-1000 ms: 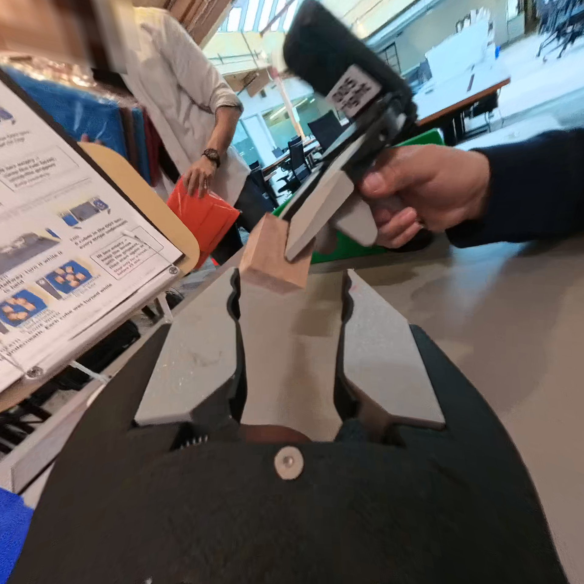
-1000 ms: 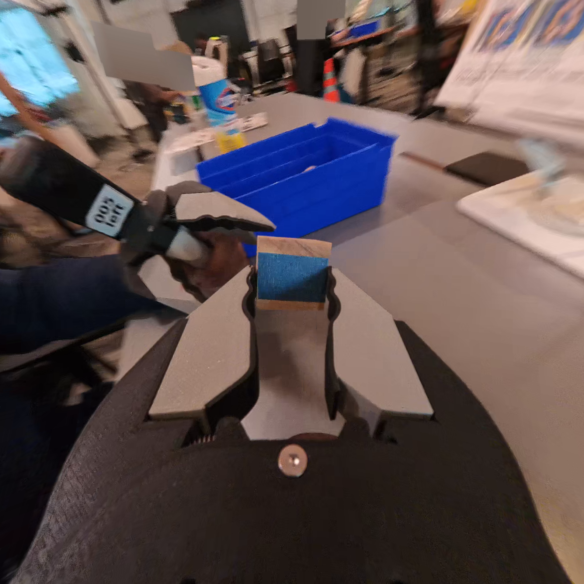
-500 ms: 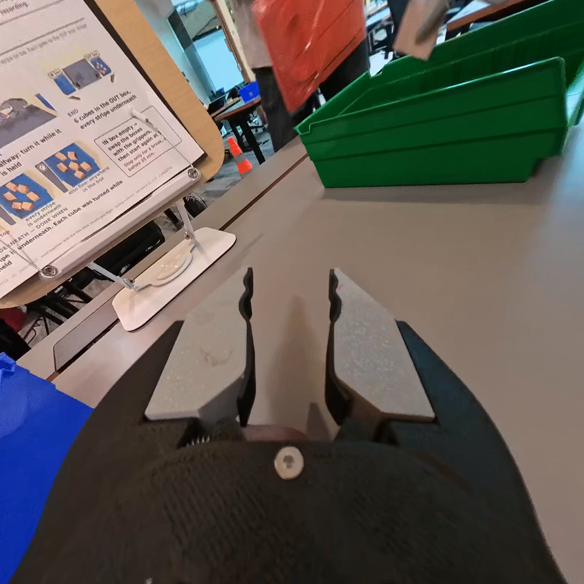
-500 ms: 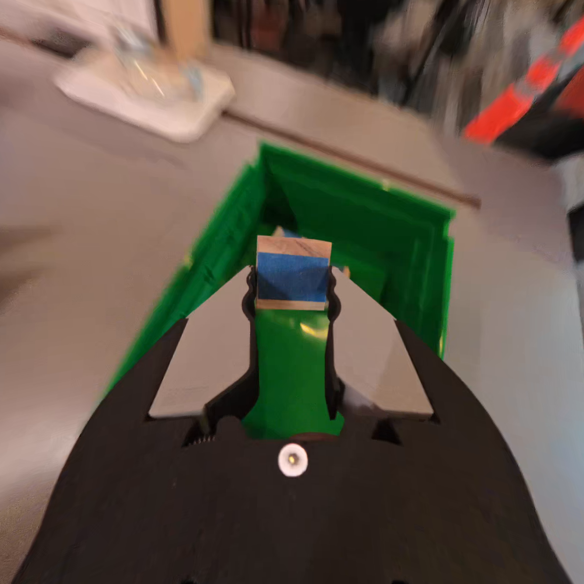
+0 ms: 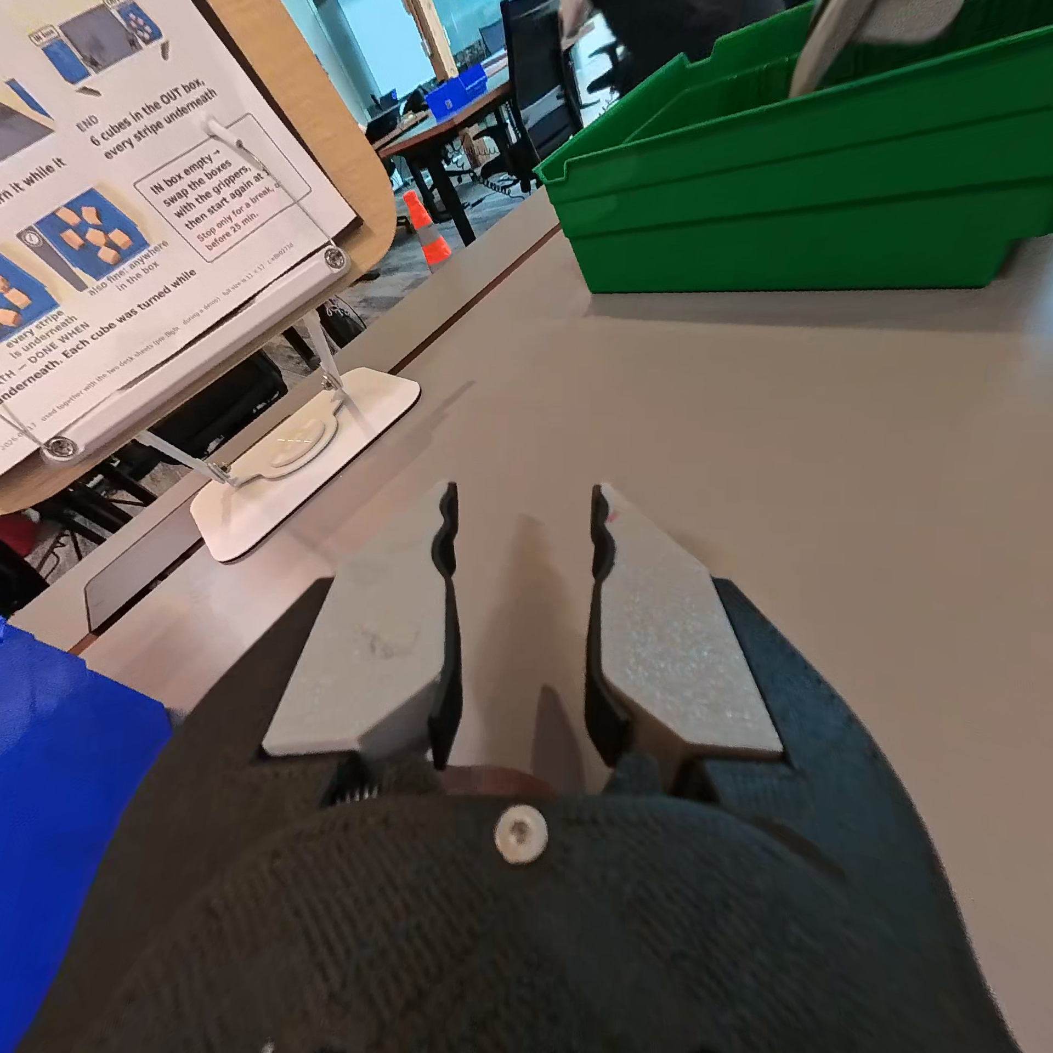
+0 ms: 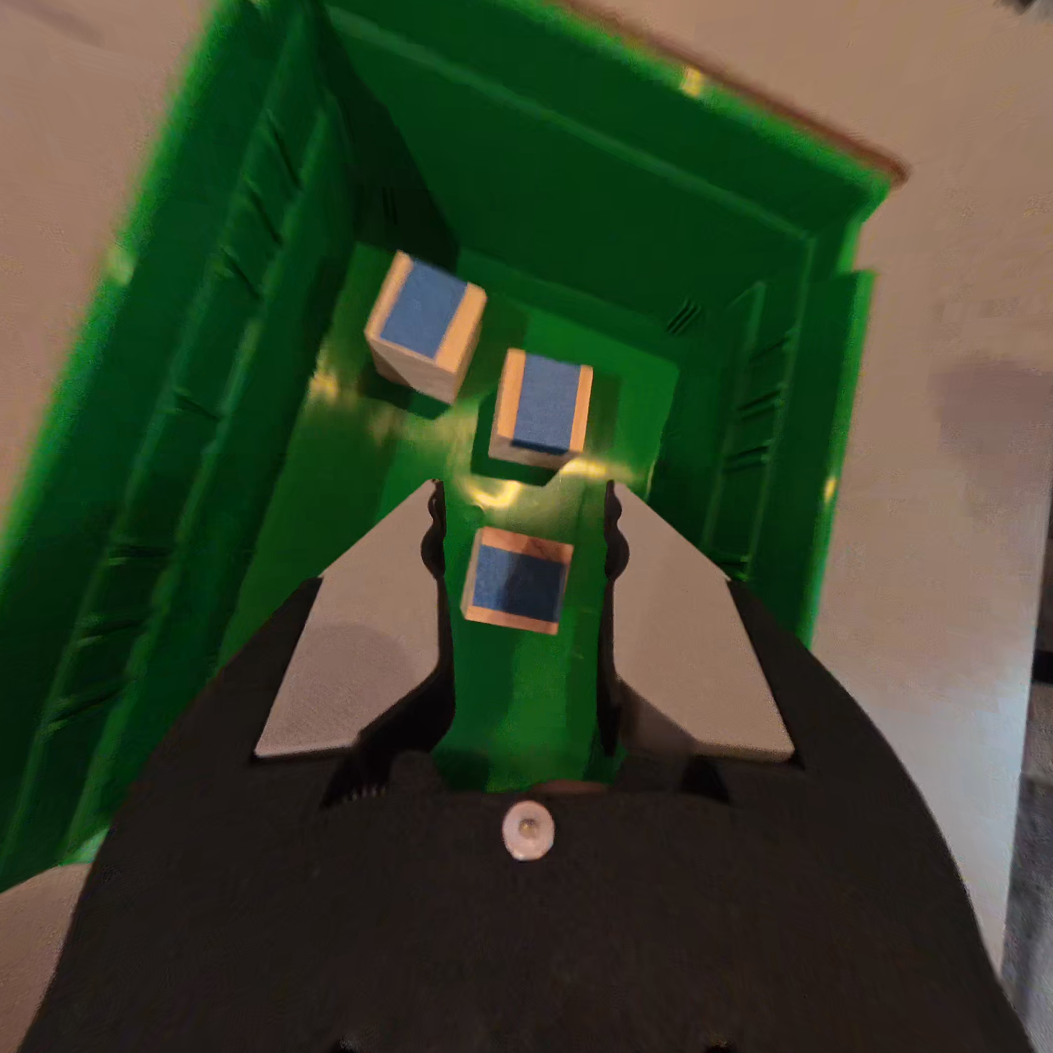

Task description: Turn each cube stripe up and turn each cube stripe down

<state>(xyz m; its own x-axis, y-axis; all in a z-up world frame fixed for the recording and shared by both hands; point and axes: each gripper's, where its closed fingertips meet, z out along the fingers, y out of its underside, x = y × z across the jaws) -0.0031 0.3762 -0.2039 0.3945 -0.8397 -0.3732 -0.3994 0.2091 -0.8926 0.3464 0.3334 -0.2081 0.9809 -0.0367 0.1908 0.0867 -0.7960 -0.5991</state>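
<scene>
three cubes (image 6: 517, 580) stripe-up in green bin (image 6: 171, 353) (nearest loose between parted right jaws); left jaws apart, empty.

Cut off by the top edge of the left wrist view: a blurred grey finger of the other gripper (image 5: 843, 40) above the green plastic bin (image 5: 798, 228), grip unreadable. Cropped left: the printed sheet on its tan board stand (image 5: 142, 188) and a blue plastic bin (image 5: 62, 798). Smeared by motion in the right wrist view: the bin's near walls (image 6: 171, 399). Hidden: undersides of three blue-striped wooden cubes (image 6: 424, 325).
</scene>
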